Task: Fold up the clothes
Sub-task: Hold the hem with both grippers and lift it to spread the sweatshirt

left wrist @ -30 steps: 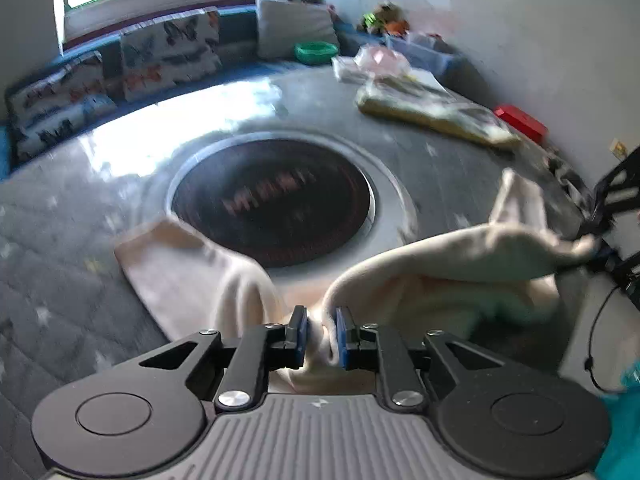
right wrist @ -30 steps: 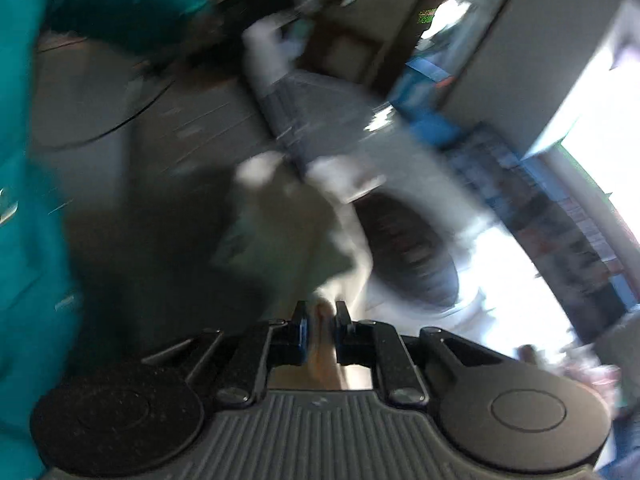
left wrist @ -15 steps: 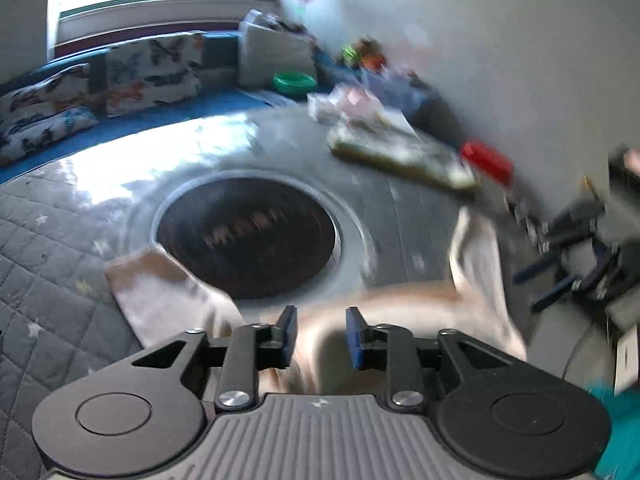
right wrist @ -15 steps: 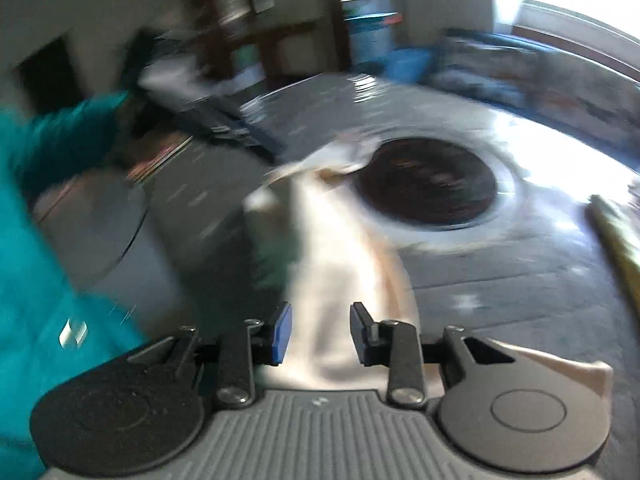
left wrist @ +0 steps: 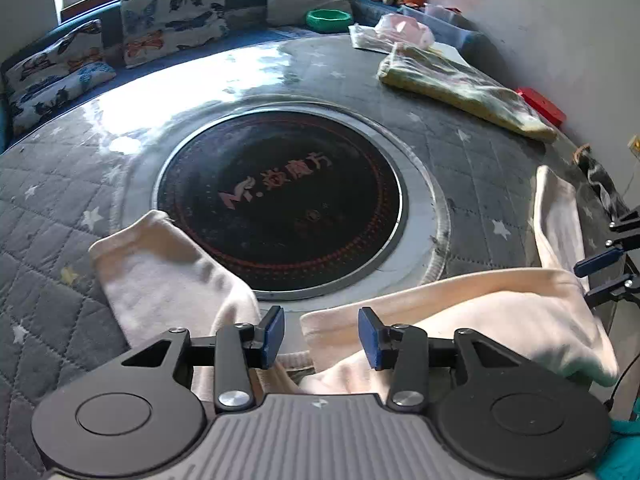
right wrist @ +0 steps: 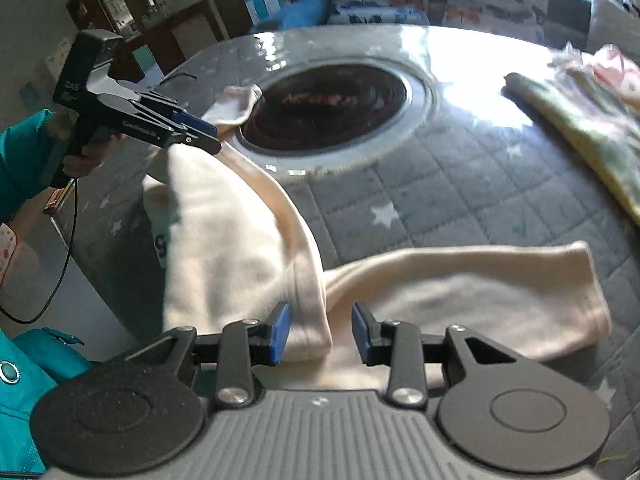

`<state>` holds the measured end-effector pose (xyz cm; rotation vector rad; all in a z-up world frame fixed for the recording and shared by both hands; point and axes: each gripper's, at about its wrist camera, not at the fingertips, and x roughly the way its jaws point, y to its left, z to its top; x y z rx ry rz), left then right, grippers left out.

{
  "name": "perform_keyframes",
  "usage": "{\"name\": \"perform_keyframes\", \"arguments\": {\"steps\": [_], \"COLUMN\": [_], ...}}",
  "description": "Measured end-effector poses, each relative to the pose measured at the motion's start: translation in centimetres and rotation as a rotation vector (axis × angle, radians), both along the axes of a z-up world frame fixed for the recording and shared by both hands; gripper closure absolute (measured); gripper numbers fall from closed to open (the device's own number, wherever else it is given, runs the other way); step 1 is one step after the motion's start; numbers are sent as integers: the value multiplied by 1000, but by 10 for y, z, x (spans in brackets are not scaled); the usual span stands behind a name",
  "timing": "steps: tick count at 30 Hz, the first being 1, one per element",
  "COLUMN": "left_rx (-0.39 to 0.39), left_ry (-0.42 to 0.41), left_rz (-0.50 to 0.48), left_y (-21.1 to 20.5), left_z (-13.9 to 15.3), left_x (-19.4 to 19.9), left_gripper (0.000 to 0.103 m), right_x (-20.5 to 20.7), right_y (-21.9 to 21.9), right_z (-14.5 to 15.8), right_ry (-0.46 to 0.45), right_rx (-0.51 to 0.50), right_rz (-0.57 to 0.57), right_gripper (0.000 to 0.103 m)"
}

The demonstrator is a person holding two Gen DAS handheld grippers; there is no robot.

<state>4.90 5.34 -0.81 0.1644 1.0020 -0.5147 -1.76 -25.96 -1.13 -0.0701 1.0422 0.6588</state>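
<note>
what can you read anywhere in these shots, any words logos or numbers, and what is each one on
"Mr." then four Chinese characters, too soft to read surely: on the round black cooktop set in the table.
Dark print on the cream garment: only a fragment shows, unreadable.
Small white lettering on the left gripper body: too small to read.
Nothing else legible.

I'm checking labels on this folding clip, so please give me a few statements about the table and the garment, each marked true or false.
1. The cream garment lies on the grey quilted table. True.
2. The left gripper is clamped on the cloth. False: its jaws stand apart, having just been opening, pads clear of the fabric.
3. A dark round plate sits in the middle of the table. True.
4. The green bowl stands on the garment. False: it sits far back by the cushions.
5. One sleeve reaches the dark plate's rim. True.
</note>
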Motion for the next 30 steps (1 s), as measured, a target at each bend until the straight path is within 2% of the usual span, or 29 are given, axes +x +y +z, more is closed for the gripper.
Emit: {"name": "perform_keyframes", "arguments": {"steps": [5,10,12,15,19,25,30], "left_rx": [22,14,13,15,6,11,-5], "left_ry": [38,29,22,11,-10,-81,-140], "left_rz": [-18,-23,-24,-23,7,48,129], "left_y": [-5,-6,-5,-6,-3,2,14], "left_z": [-11,-13,-13,-13,-11,5,24], "left_x": [0,-1,-3,-5,-5,-5,13], "left_gripper": [59,61,65,75,92,94,94], "right_x": [0,1,3,3,3,10,37], "right_y": [2,6,9,15,26,46,63], "right_z": [-9,-16,-15,-7,14,50,69], "right_ry": [45,85,88,61,-25,-203,-373], "right_rx": [13,16,18,-33,-122,-269,-355], "right_rz": [5,16,21,59,111,188,196], "right_gripper": [69,71,83,89,91,92,99]}}
